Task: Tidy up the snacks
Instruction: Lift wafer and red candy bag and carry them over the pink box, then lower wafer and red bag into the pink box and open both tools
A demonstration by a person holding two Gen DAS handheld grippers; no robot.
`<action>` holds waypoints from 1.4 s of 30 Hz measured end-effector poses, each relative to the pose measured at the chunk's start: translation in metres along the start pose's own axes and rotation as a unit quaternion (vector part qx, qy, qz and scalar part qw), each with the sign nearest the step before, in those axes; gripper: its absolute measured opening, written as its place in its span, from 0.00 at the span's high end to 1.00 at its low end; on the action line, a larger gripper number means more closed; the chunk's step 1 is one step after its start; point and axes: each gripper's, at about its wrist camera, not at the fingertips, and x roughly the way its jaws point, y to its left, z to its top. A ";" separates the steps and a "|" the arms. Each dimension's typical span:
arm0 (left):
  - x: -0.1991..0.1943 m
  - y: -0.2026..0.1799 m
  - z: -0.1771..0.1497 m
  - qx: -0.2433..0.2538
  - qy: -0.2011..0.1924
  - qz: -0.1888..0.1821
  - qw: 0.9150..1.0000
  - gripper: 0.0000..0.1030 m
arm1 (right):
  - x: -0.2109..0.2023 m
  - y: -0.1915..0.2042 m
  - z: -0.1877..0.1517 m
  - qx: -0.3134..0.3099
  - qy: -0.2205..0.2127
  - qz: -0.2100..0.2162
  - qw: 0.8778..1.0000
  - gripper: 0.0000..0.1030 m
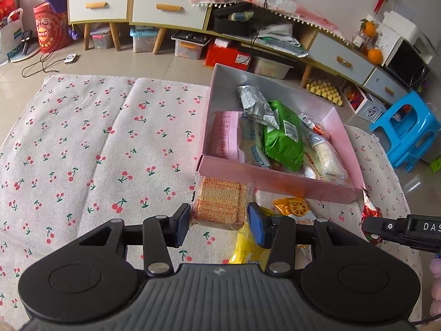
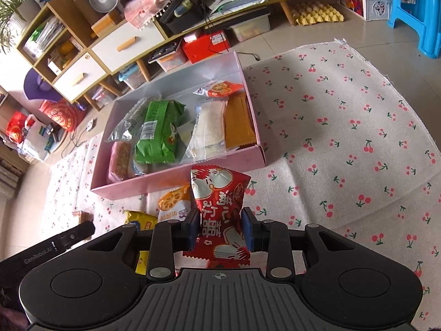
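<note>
In the left wrist view, the left gripper [image 1: 219, 222] sits at lower centre, its blue pads pressed against the two sides of a clear-wrapped wafer biscuit pack [image 1: 219, 202], which it holds just in front of the near wall of the pink box [image 1: 275, 179]. The jaws are parted only as far as the pack's width. The box lies on a cherry-print cloth [image 1: 96, 138] in the right half of the frame and holds a green snack bag [image 1: 284, 138], a silver-white packet [image 1: 255, 104], a pink packet [image 1: 224, 136] and a pale clear-wrapped roll [image 1: 325, 157]. Loose on the cloth at lower centre-right, between gripper and box, lie an orange lotus-root chip packet [image 1: 293, 207] and a yellow packet [image 1: 248, 248].

In the right wrist view, the right gripper [image 2: 220, 230] at lower centre is nearly closed, pinching the waist of a red and white snack packet [image 2: 217, 201] that stands up toward the box's near wall [image 2: 179, 179]. The left gripper's black body [image 2: 69, 238] shows at lower left. A blue plastic stool [image 2: 419, 13] stands at upper right.
</note>
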 end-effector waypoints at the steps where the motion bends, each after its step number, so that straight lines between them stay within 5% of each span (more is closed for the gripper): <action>1: 0.001 -0.004 0.003 0.007 -0.002 0.000 1.000 0.60 | 0.000 0.002 0.003 -0.001 -0.002 0.000 1.000 0.70; 19: 0.042 -0.055 0.018 0.096 -0.027 -0.071 0.993 0.59 | 0.032 -0.007 0.051 0.022 -0.052 0.018 0.998 0.70; 35: 0.068 -0.055 0.028 0.073 -0.013 -0.085 0.994 0.59 | 0.054 -0.013 0.063 -0.004 -0.074 0.003 0.997 0.70; 42: 0.073 -0.062 0.024 0.099 -0.016 -0.058 0.993 0.57 | 0.055 -0.015 0.064 0.000 -0.075 0.005 0.997 0.68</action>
